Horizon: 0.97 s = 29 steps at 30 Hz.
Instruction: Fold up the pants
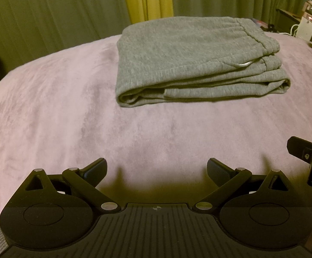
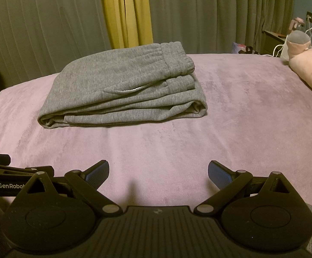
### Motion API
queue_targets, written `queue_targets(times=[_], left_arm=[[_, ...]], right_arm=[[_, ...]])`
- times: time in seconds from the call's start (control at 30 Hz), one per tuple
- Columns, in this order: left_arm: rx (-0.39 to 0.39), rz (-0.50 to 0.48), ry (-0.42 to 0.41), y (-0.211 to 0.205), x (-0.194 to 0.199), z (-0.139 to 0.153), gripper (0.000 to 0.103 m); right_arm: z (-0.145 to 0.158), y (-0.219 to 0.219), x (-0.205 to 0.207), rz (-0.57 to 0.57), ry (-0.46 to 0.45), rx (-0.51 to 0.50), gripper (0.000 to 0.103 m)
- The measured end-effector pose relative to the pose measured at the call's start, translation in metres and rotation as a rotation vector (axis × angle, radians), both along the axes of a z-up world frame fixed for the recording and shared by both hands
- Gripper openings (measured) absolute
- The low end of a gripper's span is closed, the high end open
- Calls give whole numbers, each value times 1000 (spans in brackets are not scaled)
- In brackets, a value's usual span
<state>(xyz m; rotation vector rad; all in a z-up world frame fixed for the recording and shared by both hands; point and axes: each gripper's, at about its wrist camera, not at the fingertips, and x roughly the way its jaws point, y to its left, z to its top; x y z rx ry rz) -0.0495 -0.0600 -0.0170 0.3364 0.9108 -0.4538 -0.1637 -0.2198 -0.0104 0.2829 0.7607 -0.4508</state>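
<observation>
The grey sweatpants (image 1: 190,62) lie folded in a thick flat stack on the pink bedspread (image 1: 70,118), waistband on top at the right. They also show in the right wrist view (image 2: 123,86), left of centre. My left gripper (image 1: 157,169) is open and empty, well short of the pants, above the bedspread. My right gripper (image 2: 158,172) is open and empty too, also near the bed's front. The right gripper's edge (image 1: 306,152) shows at the far right of the left wrist view; the left gripper's side (image 2: 9,178) shows at the left of the right wrist view.
Grey and yellow curtains (image 2: 125,13) hang behind the bed. A pink pillow (image 2: 308,66) lies at the right edge. A nightstand (image 2: 274,40) with chargers and cables stands at the back right.
</observation>
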Motion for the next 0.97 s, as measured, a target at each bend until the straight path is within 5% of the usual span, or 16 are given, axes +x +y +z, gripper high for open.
queue_targets(times=[0.97], left_arm=[[4, -15, -5, 2, 2, -3, 102]], right_arm=[[-4, 3, 2, 20, 16, -23, 99]])
